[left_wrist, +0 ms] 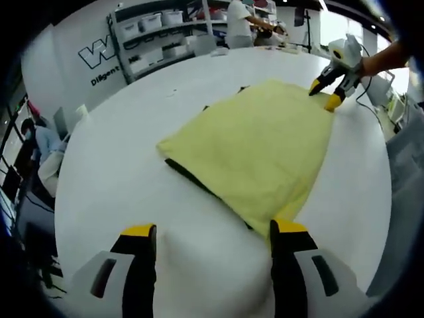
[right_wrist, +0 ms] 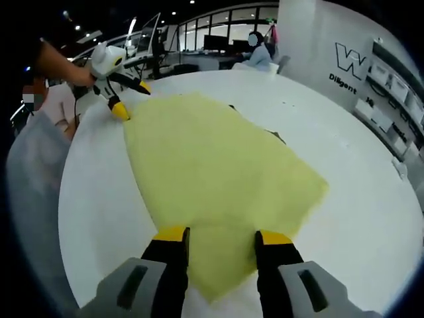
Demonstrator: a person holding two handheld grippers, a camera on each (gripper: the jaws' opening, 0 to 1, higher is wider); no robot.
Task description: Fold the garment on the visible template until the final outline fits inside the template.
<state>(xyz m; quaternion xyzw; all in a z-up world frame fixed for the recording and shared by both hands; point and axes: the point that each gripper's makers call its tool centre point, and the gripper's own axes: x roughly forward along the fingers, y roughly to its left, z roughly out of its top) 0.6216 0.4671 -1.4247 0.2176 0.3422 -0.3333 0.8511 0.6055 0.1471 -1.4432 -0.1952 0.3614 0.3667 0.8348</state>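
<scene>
Yellow garment (left_wrist: 258,149) flat on white desk (left_wrist: 119,165), dark template (left_wrist: 189,175) edging beneath. Left gripper (left_wrist: 212,232) open beside near corner; right gripper (right_wrist: 215,238) open, straddling opposite corner.

In the right gripper view, the yellow garment (right_wrist: 212,172) lies flat on the white tabletop (right_wrist: 371,218), and dark bits of template (right_wrist: 277,137) peek out along its far edge. The right gripper (right_wrist: 222,238) hovers over the garment's near corner, its yellow-tipped jaws spread with cloth showing between them. At the garment's far corner the left gripper (right_wrist: 129,99), held by a hand (right_wrist: 63,66), has its jaws apart, one tip at the cloth's edge.
</scene>
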